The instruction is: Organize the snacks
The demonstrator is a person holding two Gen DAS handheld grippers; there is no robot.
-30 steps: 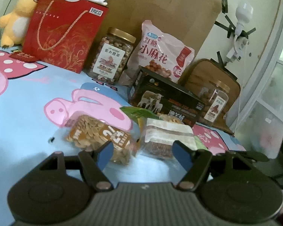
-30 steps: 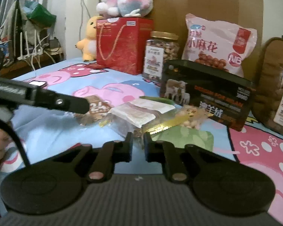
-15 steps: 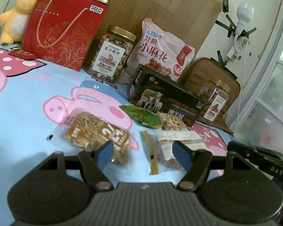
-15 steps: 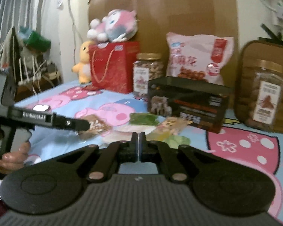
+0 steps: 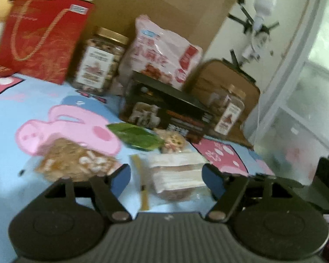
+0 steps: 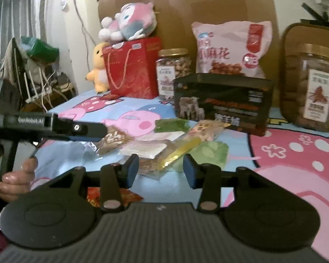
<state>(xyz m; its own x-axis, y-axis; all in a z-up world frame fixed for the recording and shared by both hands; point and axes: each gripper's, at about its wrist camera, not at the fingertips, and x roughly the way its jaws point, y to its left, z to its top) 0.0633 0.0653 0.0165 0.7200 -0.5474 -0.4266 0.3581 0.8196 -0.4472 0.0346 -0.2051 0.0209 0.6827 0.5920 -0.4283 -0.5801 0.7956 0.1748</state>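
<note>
Both handheld grippers hover over a scatter of small snack packets on a cartoon-pig bedsheet (image 6: 296,153), jaws just opened wider and pinching nothing. Between the spread jaws of the left gripper (image 5: 165,173) lies a clear packet with white labels (image 5: 175,175), beside a thin yellow stick packet (image 5: 140,182); a seed packet (image 5: 72,164) sits just outside its left jaw. Ahead of the right gripper (image 6: 161,168), whose jaws stand partly apart, a gold-edged clear packet (image 6: 173,155) and a pale green packet (image 6: 210,151) overlap. These pouches look light, soft and crinkly, likely slippery; a crimped edge seems the safest hold. Beyond the jaws stand a black box (image 6: 223,100), a pink bag (image 6: 230,48), and two gold-lidded jars (image 6: 173,70) apparently holding nuts.
</note>
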